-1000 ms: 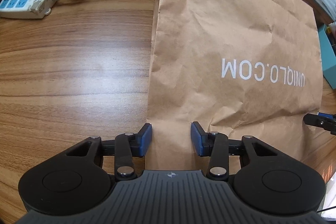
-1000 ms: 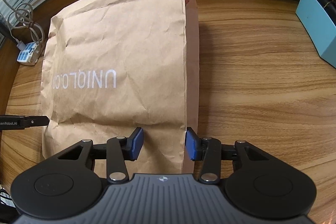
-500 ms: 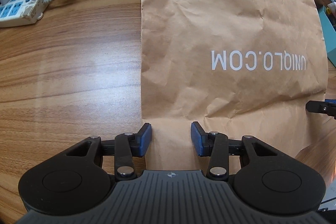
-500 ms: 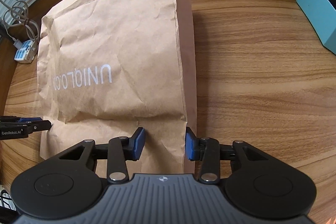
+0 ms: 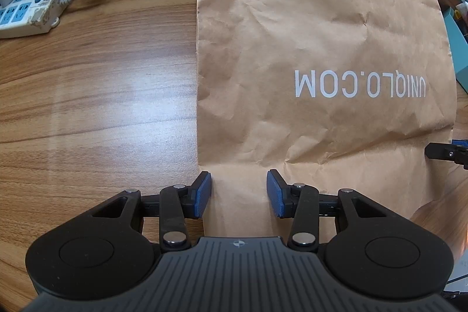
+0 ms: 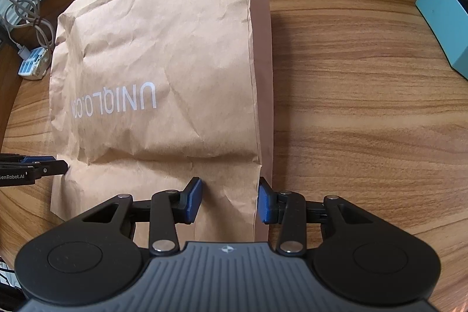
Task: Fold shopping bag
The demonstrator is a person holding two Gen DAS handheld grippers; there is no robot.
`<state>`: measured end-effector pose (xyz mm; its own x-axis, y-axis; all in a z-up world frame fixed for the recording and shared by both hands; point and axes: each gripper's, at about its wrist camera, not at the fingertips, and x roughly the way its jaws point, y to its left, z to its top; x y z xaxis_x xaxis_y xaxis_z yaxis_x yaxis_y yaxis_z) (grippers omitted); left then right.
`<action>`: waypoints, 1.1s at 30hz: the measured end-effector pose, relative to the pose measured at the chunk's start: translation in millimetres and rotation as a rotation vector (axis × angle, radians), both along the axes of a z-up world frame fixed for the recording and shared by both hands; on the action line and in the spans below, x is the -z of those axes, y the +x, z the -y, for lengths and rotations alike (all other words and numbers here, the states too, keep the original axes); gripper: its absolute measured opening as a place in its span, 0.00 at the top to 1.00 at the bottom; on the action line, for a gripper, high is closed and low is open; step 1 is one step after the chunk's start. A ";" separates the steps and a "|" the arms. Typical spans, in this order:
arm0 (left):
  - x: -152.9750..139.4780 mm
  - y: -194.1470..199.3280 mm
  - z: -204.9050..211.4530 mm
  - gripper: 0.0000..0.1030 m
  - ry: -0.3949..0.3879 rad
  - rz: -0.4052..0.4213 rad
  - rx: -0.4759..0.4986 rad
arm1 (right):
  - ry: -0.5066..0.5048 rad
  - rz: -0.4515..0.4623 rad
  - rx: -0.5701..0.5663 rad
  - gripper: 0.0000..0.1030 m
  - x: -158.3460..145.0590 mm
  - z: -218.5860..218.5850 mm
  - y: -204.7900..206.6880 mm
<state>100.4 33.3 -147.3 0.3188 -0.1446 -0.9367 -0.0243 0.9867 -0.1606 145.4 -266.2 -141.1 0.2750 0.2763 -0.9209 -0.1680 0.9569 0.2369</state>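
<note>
Crumpled brown paper shopping bag with white UNIQLO.COM print (image 5: 321,63) lies flat on the wooden bench (image 5: 96,95), its near end toward both tools. Left tool (image 5: 238,193) is wide open, nothing held, blue pads straddling the bag's near left corner. Right tool (image 6: 229,202) is also wide open and empty, straddling the near right corner; the right pad sits just beside the side gusset edge.

Risks, as judgement: if the jaws close without getting under the paper, they pinch only the top layer or slide off, and the fold goes crooked. Uneven lift between the two corners would skew the crease. Stiff creased paper may spring back or tear at the cross-crease near the tools.

Room: bare bench left of the bag. White power strip with grey coiled cable (image 5: 27,9) sits at the far left, well apart. Teal box (image 6: 441,19) at the far right edge, apart from the bag. Folding away looks unobstructed over the bag itself.
</note>
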 end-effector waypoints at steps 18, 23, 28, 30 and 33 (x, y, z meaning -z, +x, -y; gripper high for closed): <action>-0.5 1.4 -10.7 0.55 -0.017 0.022 -0.027 | 0.002 -0.019 0.037 0.72 9.3 0.2 -0.7; -12.6 -4.2 -13.0 0.55 -0.036 0.036 -0.049 | -0.002 -0.015 0.034 0.72 10.6 -1.6 -0.8; -30.6 -11.7 -14.1 0.55 -0.049 0.063 -0.055 | -0.001 -0.014 0.037 0.72 12.7 -1.6 -0.9; -38.6 -13.5 -14.6 0.55 -0.057 0.080 -0.055 | 0.000 -0.014 0.038 0.72 14.3 -1.3 -1.0; -46.1 -13.2 -13.5 0.55 -0.074 0.098 -0.045 | 0.003 -0.016 0.041 0.72 15.5 0.0 -0.6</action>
<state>87.2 46.8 -101.2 0.4164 -0.1956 -0.8879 -0.0491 0.9703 -0.2368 144.7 -266.3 -156.6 0.2711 0.2679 -0.9245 -0.1248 0.9622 0.2422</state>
